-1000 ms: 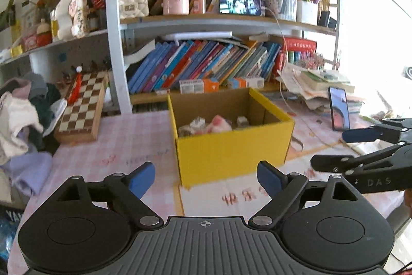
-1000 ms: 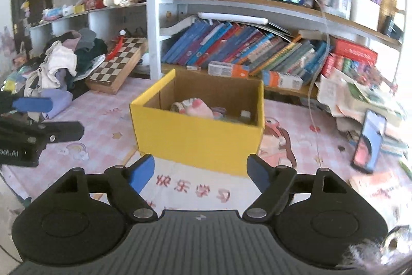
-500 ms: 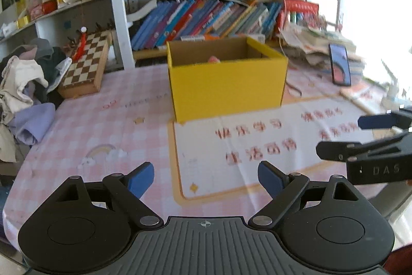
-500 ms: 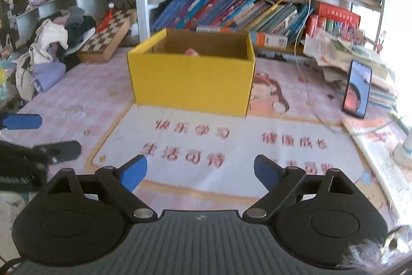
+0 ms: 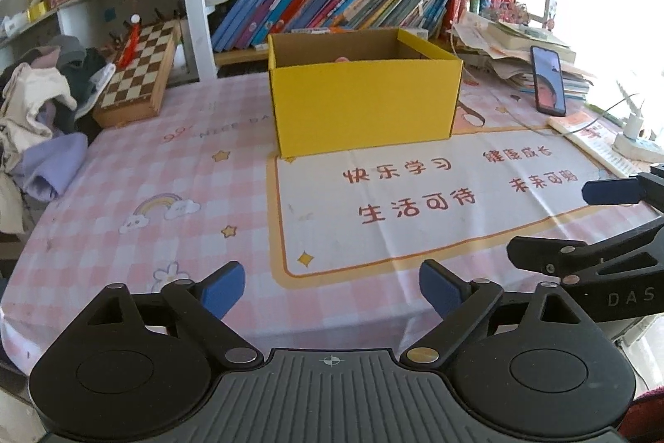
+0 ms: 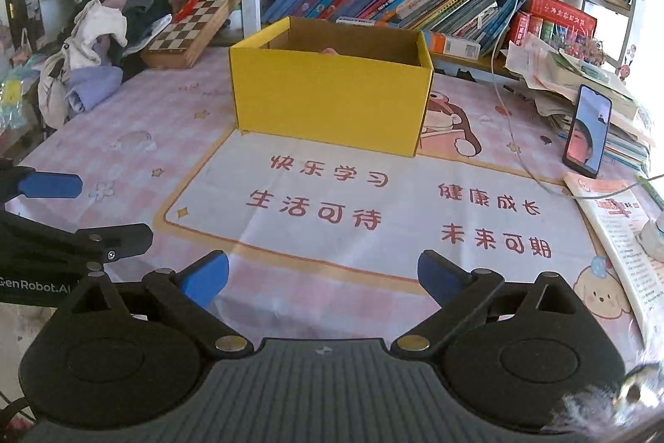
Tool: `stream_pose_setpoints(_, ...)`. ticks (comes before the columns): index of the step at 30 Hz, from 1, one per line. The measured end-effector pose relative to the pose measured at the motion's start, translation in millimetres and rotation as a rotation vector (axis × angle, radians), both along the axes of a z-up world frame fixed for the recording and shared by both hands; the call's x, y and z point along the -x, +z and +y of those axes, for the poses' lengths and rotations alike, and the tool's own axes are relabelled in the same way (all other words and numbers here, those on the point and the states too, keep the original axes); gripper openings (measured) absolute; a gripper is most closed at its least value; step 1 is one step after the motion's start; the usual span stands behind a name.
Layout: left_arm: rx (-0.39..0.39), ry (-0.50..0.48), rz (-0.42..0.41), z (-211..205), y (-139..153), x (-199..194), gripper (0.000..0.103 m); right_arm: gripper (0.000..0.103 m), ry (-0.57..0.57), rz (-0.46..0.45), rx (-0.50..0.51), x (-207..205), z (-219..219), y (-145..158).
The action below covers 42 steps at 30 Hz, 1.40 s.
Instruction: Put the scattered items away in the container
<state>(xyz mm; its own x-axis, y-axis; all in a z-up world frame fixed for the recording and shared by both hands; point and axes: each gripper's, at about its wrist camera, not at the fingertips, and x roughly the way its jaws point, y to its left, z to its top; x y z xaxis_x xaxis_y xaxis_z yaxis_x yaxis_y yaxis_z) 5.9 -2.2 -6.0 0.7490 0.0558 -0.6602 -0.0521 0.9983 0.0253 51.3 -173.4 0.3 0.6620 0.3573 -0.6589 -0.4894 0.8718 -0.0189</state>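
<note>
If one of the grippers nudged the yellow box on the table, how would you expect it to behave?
The yellow box looks like thin cardboard, so probably light and apt to slide on the smooth tablecloth. Its wide, low shape suggests it would not tip easily. The open top may let the walls flex if squeezed.

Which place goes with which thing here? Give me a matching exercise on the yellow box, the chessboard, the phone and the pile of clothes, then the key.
Things:
1. yellow box
2. chessboard
3. phone
4. pile of clothes

Places, as seen in the right wrist view:
A. propped upright against a stack of papers, at the right
B. at the far left edge of the table
C. in the middle of the table, just behind the printed mat
D. leaning by the white shelf post, left of the box

Pairs: 1-C, 2-D, 3-A, 4-B
</note>
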Motion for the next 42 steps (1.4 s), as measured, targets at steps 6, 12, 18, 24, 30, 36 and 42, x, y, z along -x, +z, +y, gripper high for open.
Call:
stream_pose_setpoints(6,0.008,0.018,-0.002,1,0,3,0.101,0.101,-0.003,0.010,0.008,0,-2,-2)
stream_pose_setpoints(12,0.030,0.033,0.011,5,0,5,0.102,0.101,0.002,0.012,0.010,1,-1,-2)
stream_pose_setpoints(18,0.019,0.046,0.003,6,2,8,0.102,0.102,0.013,0.011,0.011,2,2,-1)
stream_pose_setpoints(24,0.026,0.057,0.008,10,1,10,0.102,0.102,0.022,0.013,0.015,2,6,-2)
stream_pose_setpoints(30,0.028,0.067,0.011,12,1,11,0.102,0.102,0.029,0.015,0.022,4,10,-2)
stream_pose_setpoints(36,0.027,0.069,0.015,14,0,11,0.103,0.102,0.033,0.012,0.026,6,12,-1)
stream_pose_setpoints(42,0.010,0.068,0.016,14,0,12,0.103,0.102,0.036,0.011,0.027,7,14,-1)
